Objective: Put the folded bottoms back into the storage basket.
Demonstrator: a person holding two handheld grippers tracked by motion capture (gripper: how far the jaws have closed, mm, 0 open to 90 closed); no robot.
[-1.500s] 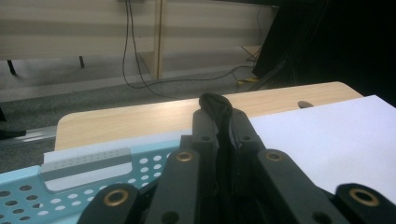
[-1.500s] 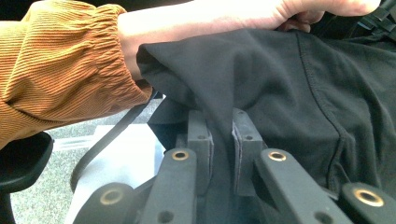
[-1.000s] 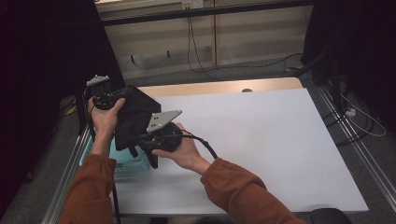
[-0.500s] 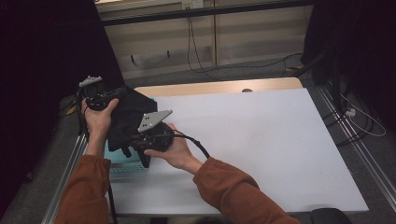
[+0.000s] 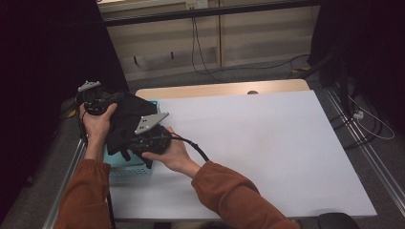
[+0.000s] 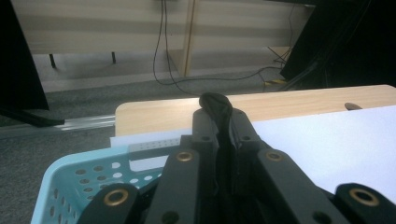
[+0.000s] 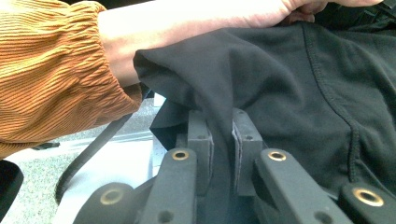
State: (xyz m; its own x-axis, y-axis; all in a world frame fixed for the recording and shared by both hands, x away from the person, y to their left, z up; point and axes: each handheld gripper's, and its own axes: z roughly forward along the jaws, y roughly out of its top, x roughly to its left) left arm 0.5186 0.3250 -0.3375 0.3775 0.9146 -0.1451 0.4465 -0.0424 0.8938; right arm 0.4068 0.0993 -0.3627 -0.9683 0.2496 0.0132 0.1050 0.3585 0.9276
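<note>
While you hold the black garment [image 5: 125, 119] over the table's left edge, your left gripper [image 5: 95, 101] sits at nine o'clock of the white tabletop [image 5: 267, 148], out past its left rim. Its jaws are pressed together on a fold of the cloth; in the left gripper view the fabric [image 6: 215, 105] bulges out above the tips.

Below the cloth sits the light-blue perforated basket [image 5: 125, 171], hard against the table's left edge, at about eight o'clock. Its rim [image 6: 79, 169] shows just under your left gripper.

Your right gripper [image 5: 143, 143] lies just right of the left one, over the basket, grey plate on top, cable trailing toward your sleeve. Its jaws pinch another part of the same garment [image 7: 289, 88]; the cloth [image 7: 222, 140] runs down between the pads.

From twelve round to five o'clock the white tabletop is bare, so open room lies to your right. A wood strip [image 5: 224, 89] borders the far edge. Metal rails [image 5: 367, 152] run along the right side.
</note>
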